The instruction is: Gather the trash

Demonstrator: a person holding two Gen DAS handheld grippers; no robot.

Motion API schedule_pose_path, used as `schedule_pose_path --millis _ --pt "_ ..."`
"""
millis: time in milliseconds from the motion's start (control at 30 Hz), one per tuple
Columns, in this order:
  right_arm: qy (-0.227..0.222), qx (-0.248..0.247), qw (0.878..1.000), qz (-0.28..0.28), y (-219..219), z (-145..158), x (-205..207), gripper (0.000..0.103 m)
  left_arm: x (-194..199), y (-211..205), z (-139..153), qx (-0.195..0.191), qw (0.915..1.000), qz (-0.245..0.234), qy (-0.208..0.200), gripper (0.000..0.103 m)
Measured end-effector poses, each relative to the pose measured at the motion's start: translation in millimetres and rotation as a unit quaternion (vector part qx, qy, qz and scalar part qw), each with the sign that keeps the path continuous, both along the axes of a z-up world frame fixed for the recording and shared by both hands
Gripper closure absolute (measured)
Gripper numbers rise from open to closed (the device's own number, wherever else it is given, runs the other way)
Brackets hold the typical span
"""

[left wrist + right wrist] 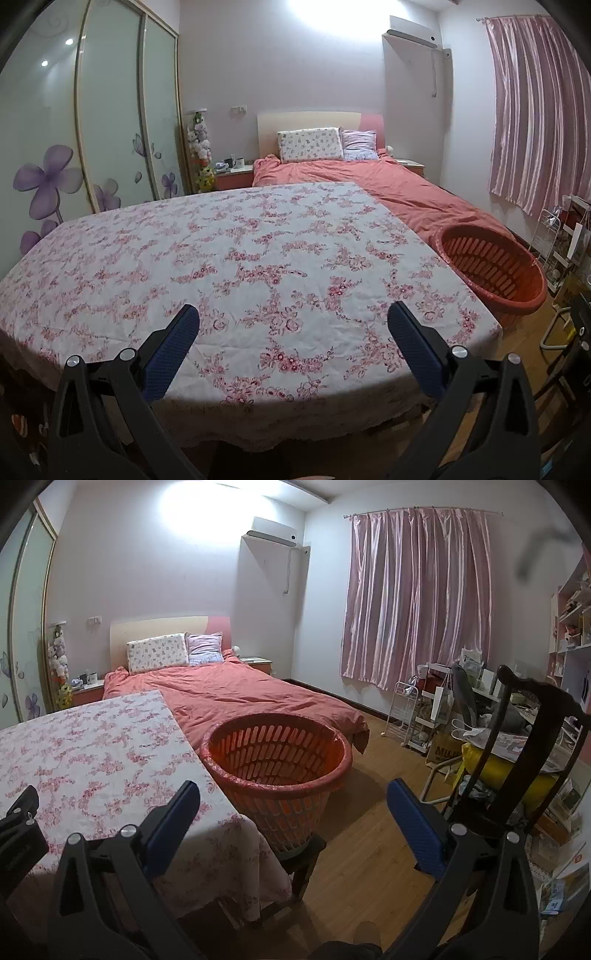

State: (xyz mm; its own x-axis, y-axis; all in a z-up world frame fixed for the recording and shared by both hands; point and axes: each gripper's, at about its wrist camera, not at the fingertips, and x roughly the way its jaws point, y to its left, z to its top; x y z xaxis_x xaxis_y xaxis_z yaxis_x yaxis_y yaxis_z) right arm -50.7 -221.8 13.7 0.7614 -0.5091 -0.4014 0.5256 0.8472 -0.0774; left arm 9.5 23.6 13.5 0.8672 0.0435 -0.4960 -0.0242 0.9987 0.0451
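A table under a white cloth with pink flowers (240, 258) fills the left wrist view; no trash shows on it. A red slatted basket (277, 753) stands on a dark stool at the table's right end, and its inside looks bare. The basket (495, 266) also shows at the right of the left wrist view. My left gripper (293, 325) hangs open over the table's near edge, nothing between its blue pads. My right gripper (293, 805) is open too, held in front of the basket, between the table's corner (221, 812) and the wooden floor.
A bed with a salmon cover (236, 694) lies beyond the table. A dark wooden chair (524, 738) and cluttered shelves (443, 709) stand at the right. A wardrobe with flower prints (92, 147) lines the left wall. Bare floor (369, 849) lies right of the stool.
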Motion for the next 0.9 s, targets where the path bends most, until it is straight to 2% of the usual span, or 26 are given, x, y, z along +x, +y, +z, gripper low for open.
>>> schedule_pose_path --millis 367,900 --pt "0.011 0.026 0.999 0.015 -3.5 -6.5 3.8 0.004 -0.9 3.1 -3.9 -0.005 0.9999 -0.001 0.011 0.003" --pt "0.029 0.040 0.999 0.022 -7.3 -14.0 10.5 0.004 3.2 2.2 -9.1 -0.006 0.9997 -0.001 0.026 0.003"
